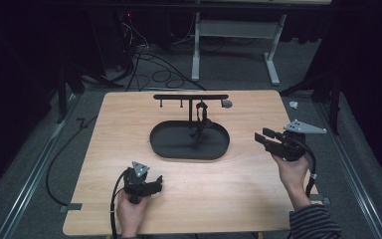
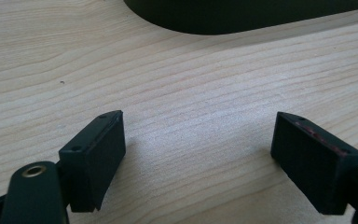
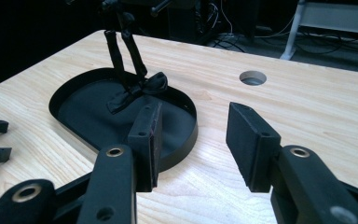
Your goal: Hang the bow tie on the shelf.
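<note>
1. On the table [image 1: 129, 124], near its middle, sits a black oval tray [image 1: 164, 144] with a low upright rim and a matte floor.
2. Behind the tray's far edge rises a black T-shaped stand [image 1: 190, 97] with small pegs under its crossbar.
3. From the stand hangs a dark, limp, strap-like item [image 1: 200, 122]; its two strands drop down and its lower end lies crumpled on the tray floor.
4. Seen from the right gripper view, the item's [image 3: 137, 88] end looks folded and bow-like, and a round hole [image 3: 252, 77] in the table lies beyond the tray [image 3: 186, 135].
5. Seen from the left gripper view, the tray's [image 2: 223, 21] near rim crosses the top, with bare wood grain below.
6. Right of the tray, the right gripper [image 1: 263, 139] points toward it, jaws apart, nothing between them.
7. Near the tray's front left, the left gripper [image 1: 158, 181] rests low on the table, jaws wide apart and holding nothing.
</note>
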`<move>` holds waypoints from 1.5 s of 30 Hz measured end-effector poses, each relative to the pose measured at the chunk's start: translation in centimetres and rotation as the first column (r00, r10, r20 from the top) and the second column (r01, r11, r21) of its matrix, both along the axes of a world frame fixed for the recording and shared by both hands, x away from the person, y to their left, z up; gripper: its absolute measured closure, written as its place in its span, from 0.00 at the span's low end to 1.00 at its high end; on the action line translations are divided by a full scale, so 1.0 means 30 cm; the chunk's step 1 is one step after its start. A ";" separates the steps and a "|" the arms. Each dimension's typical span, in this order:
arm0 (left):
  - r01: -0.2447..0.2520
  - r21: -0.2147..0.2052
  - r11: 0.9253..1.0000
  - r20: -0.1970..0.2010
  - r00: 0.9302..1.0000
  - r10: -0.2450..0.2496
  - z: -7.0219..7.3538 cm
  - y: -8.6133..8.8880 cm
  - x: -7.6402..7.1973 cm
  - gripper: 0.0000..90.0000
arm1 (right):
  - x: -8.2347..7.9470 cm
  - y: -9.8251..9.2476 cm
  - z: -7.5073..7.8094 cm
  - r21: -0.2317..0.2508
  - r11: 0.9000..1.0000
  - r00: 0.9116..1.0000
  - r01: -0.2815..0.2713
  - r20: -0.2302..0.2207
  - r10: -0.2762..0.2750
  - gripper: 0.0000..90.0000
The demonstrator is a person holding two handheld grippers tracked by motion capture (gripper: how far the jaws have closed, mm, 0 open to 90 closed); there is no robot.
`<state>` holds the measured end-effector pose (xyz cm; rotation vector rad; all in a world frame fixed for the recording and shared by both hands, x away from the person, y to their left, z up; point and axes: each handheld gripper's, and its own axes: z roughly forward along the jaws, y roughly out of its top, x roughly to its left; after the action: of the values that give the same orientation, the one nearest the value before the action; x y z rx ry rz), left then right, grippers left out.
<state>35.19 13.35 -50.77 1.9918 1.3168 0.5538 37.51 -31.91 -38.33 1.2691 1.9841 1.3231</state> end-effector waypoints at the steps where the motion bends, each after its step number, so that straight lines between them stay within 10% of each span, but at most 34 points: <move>1: 0.000 0.000 1.000 0.000 1.000 0.000 0.000 0.000 0.000 0.20 | -0.002 -0.001 -0.003 0.007 1.000 1.000 -0.001 -0.001 0.001 0.64; 45: 0.000 0.000 1.000 0.000 1.000 0.000 0.000 0.000 0.000 0.20 | -0.073 0.023 -0.141 0.059 0.998 0.998 -0.013 -0.062 0.017 0.64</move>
<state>35.19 13.35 -50.77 1.9923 1.3168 0.5538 35.33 -31.23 -42.56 1.3402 2.0144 1.3742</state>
